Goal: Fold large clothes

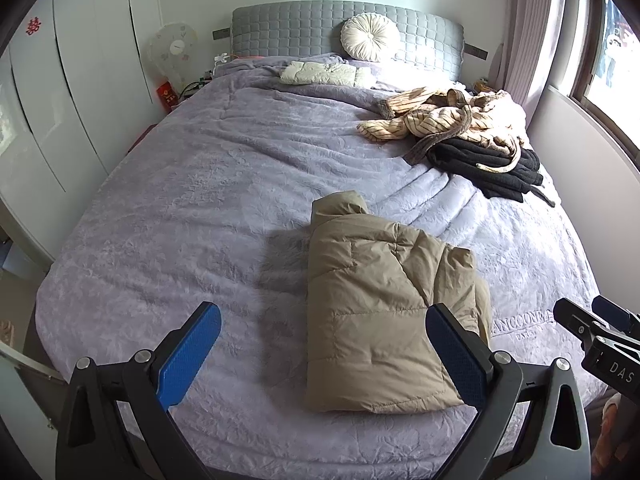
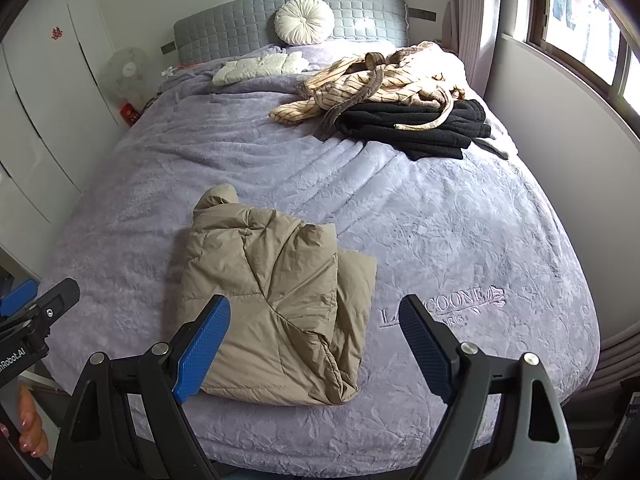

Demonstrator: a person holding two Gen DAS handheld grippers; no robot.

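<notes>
Tan puffer jacket [image 1: 384, 304] lies folded on bed [image 1: 180, 208]. Left claw [image 1: 324, 344] and right claw [image 2: 316, 344] both spread, empty, above the jacket's near edge.

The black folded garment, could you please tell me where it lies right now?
In both views the black folded garment lies far right on the lavender bedspread, under the striped beige robe, beyond the folded tan puffer jacket.
</notes>
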